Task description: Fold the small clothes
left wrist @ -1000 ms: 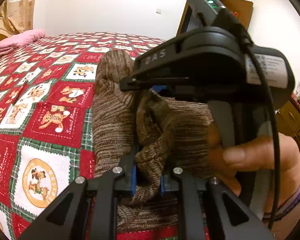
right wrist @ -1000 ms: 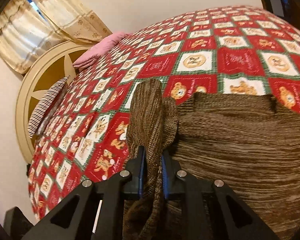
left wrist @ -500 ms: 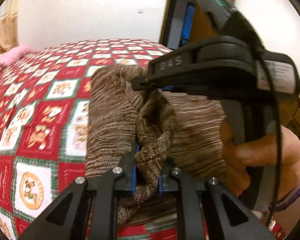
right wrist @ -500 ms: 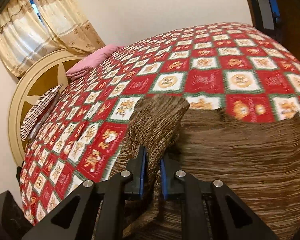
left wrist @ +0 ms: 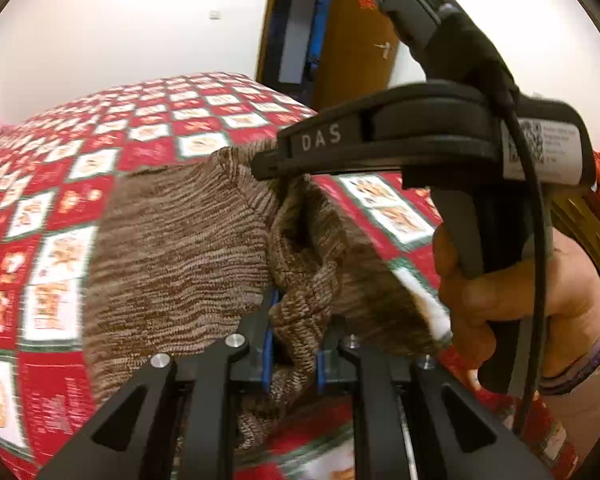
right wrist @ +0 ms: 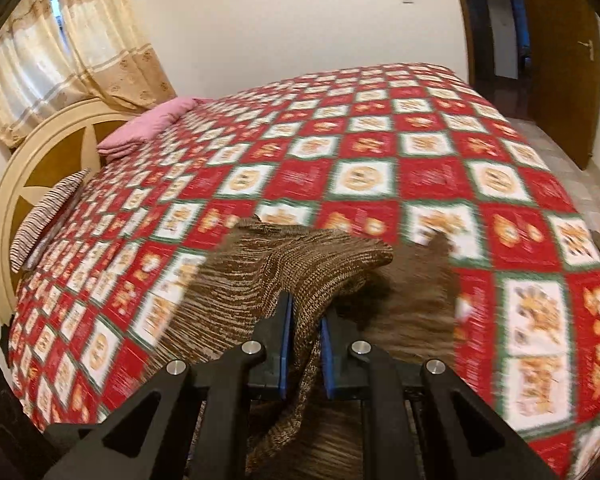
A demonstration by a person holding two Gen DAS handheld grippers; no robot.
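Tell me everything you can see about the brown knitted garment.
The brown knitted garment is a ribbed, streaky brown and beige knit, soft and thick. It is bunched and partly lifted over the quilt. The left gripper and the right gripper each pinch a fold of it; the rest drapes on the quilt.

The brown garment [left wrist: 172, 248] is a coarse ribbed knit, matt and nubbly, marled in dark and pale yarn. The bedspread [right wrist: 432, 172] beneath it is smooth printed cloth in red, white and green. Each gripper is matt black plastic with shiny metal screw heads and blue pads [right wrist: 285, 344]. The door [right wrist: 560, 60] is glossy brown wood, the curtain [right wrist: 72, 40] thin patterned fabric.
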